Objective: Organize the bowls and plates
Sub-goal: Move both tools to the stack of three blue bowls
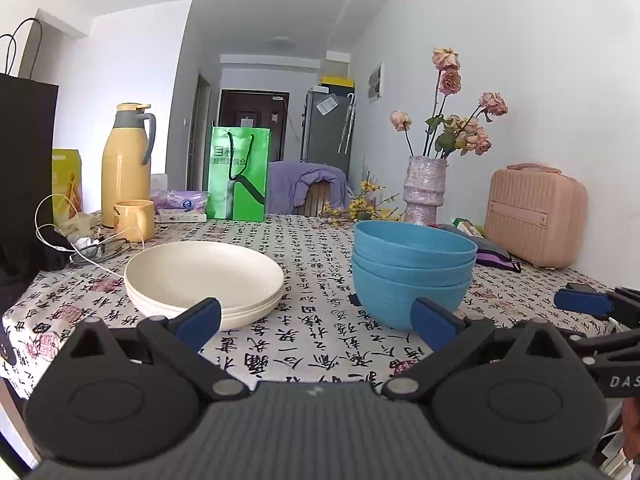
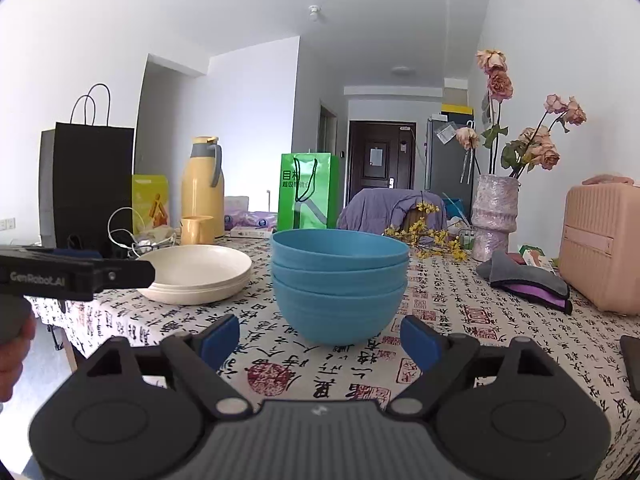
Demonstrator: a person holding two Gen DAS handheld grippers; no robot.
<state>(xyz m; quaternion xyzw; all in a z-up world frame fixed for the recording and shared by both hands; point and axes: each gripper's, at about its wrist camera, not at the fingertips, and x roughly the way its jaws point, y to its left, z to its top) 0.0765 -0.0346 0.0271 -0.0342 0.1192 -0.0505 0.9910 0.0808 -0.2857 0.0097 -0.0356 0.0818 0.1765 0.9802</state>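
The blue bowls (image 2: 340, 280) stand nested in one stack on the patterned tablecloth (image 2: 460, 344), the cream plates (image 1: 204, 280) piled just beside them, so the sorting looks done, or nearly so. The left gripper (image 1: 316, 316) and the right gripper (image 2: 320, 334) both hang short of the stacks, jaws spread and pinching nothing. One gripper's side reads "GenRobot.AI". The green bag (image 1: 239, 174) carries Chinese characters, too blurred for me to read with confidence, perhaps a shop name
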